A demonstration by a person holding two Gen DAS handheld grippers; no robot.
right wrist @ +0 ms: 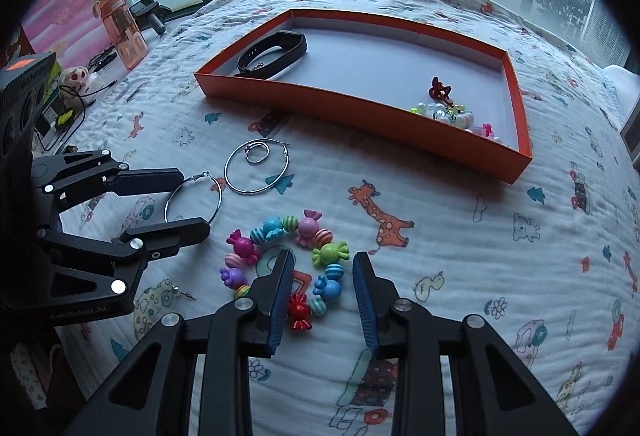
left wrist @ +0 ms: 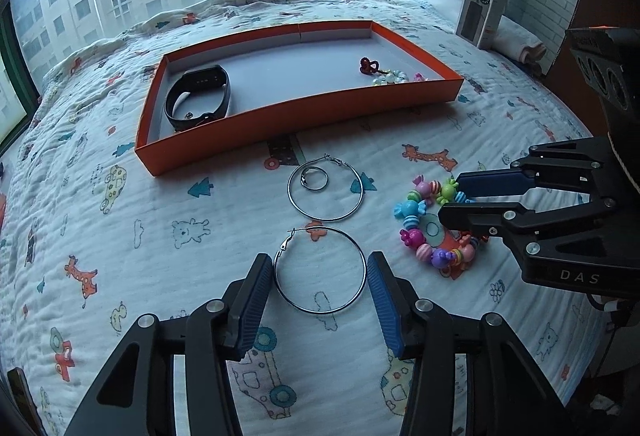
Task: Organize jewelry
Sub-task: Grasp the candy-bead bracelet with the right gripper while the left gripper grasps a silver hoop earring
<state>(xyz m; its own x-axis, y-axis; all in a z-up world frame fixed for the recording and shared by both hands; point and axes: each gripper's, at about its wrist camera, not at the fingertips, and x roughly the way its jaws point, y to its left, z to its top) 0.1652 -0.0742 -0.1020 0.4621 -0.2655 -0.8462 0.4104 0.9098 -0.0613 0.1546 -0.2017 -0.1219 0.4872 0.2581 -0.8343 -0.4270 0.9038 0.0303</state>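
Near hoop earring (left wrist: 320, 270) lies flat on the quilt (left wrist: 160, 220) between my left gripper (left wrist: 320, 272) jaws, which are spread to either side of it. To grip thin wire, I judge the pads should close low, across the hoop. My right gripper (right wrist: 320, 276), also spread, straddles one side of the candy-bead bracelet (right wrist: 286, 260). Ahead of the left jaws: a second hoop (left wrist: 326, 190) ringing a small ring (left wrist: 314, 179). Beyond, the orange tray (left wrist: 256, 124) holds a black fitness band (left wrist: 198, 96) and a clear-bead bracelet (right wrist: 448, 112) at opposite ends.
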